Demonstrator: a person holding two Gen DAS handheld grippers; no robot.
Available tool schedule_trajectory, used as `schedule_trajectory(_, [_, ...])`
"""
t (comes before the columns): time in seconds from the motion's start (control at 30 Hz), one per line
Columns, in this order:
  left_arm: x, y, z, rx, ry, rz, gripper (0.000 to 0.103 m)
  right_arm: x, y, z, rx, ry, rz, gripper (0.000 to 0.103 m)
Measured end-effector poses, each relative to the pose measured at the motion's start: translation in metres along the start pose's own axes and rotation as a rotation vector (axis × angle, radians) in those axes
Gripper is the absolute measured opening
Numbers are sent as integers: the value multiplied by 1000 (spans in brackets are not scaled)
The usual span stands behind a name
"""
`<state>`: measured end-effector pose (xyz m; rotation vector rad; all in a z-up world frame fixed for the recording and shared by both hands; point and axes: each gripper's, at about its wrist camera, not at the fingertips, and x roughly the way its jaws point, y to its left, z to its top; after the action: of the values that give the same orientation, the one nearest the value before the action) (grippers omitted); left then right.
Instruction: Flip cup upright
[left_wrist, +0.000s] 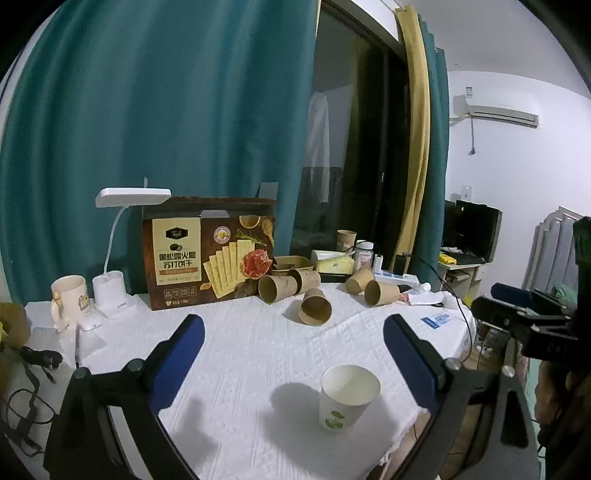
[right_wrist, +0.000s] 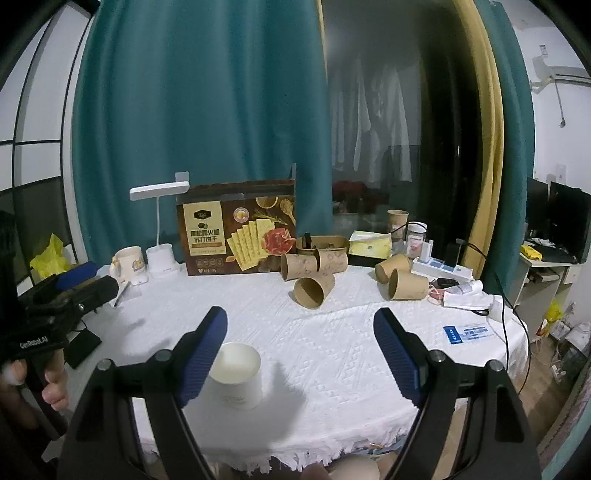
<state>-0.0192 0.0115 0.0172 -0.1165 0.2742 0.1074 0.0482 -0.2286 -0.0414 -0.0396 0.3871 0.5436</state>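
The white paper cup (left_wrist: 349, 397) stands upright, mouth up, on the white tablecloth (left_wrist: 258, 354) near its front edge. The left gripper (left_wrist: 293, 349) and right gripper (right_wrist: 300, 345) are both spread wide, holding nothing. 5 brown paper cups (left_wrist: 314, 306) lie tipped behind.

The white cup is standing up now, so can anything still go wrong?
Maybe, in two ways. The white cup stands upright near the table's front edge, so a bump could push it off. In the right wrist view the cup sits right beside the right gripper's left finger, and a sideways swing there might tip it. Both grippers are open and hold nothing; the left gripper looks clear of the cup. The brown cups lying farther back seem safe.
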Motion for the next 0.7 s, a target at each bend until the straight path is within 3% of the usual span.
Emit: schedule_trajectory(0.7, [5, 2, -3, -1, 6, -1, 98, 5, 1, -4, 3, 12, 4, 80])
